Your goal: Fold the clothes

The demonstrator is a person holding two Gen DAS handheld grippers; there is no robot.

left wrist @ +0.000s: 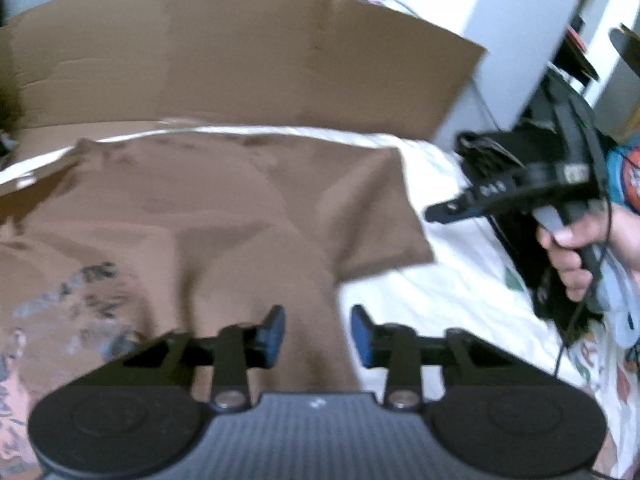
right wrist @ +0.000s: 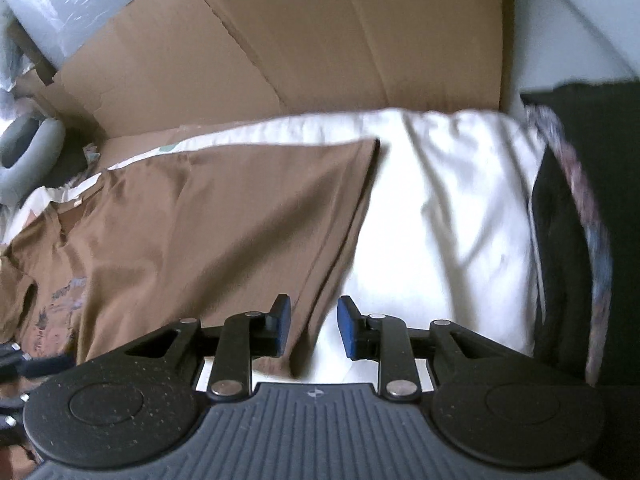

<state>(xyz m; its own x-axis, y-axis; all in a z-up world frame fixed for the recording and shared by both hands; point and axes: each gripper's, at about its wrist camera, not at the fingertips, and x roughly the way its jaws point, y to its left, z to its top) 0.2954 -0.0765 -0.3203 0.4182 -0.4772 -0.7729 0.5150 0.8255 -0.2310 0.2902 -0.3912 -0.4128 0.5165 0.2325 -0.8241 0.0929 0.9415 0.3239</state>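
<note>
A brown T-shirt (left wrist: 208, 216) lies spread flat on a white sheet (left wrist: 432, 300), its printed front (left wrist: 60, 312) face up, off to the left of the left gripper (left wrist: 318, 334). That gripper hangs just above the shirt's right-hand part, its blue-padded fingers (left wrist: 276, 330) spread apart with bare cloth showing in the gap, gripping nothing. One sleeve (left wrist: 380, 216) fans out ahead and to the right of it onto the sheet. Behind the shirt, a flattened cardboard sheet (left wrist: 240, 64) stands up like a backdrop.

Further right, a person's hand (left wrist: 576, 252) holds the right gripper (right wrist: 314, 330) by its handle, well clear of the shirt. From its own camera the jaws stand apart too, empty, poised over the shirt's right edge: the left pad (right wrist: 282, 326) sits above brown cloth, the right pad (right wrist: 348, 330) above white sheet. The shirt's printed front shows away to its left, and ahead of it the sleeve's hem runs up toward the cardboard. To the right of this gripper a dark garment (right wrist: 580, 220) with a patterned trim lies along the edge of the sheet.
</note>
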